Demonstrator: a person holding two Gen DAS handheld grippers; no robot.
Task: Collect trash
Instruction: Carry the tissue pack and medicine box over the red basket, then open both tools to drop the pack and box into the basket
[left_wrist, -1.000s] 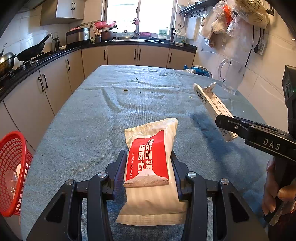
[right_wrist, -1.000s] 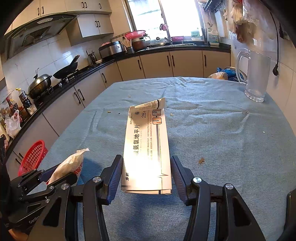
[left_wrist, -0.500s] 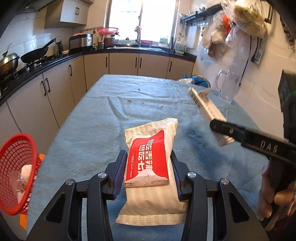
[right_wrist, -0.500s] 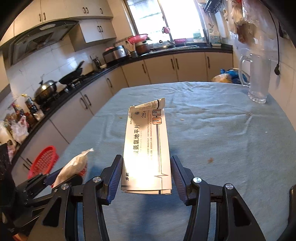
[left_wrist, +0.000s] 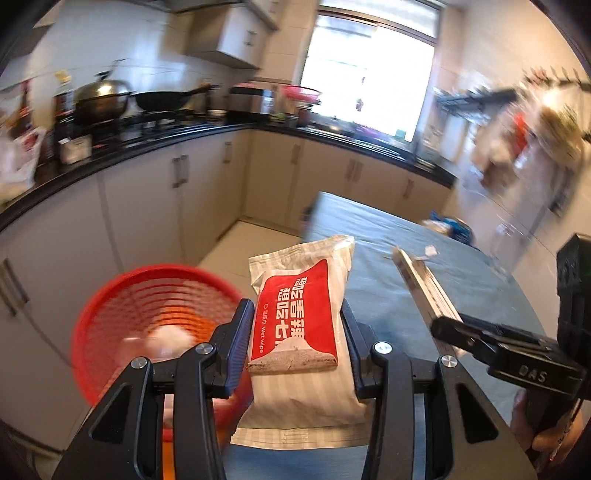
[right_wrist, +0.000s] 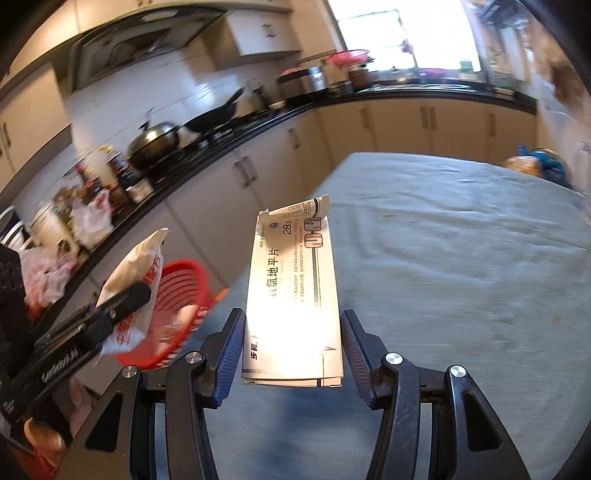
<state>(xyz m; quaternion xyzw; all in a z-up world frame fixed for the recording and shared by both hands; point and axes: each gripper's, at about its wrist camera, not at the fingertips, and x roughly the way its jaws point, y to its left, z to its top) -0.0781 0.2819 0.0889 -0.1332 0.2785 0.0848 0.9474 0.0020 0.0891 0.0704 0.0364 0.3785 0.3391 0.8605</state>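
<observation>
My left gripper (left_wrist: 297, 328) holds a red-and-white wet wipe packet (left_wrist: 299, 325), jaws clamped on its sides, in the air; a red basket (left_wrist: 147, 317) sits at nine o'clock of it, beside the blue-covered worktop (right_wrist: 461, 240). My right gripper (right_wrist: 291, 347) grips a flattened white medicine box (right_wrist: 291, 295) above the worktop.
</observation>
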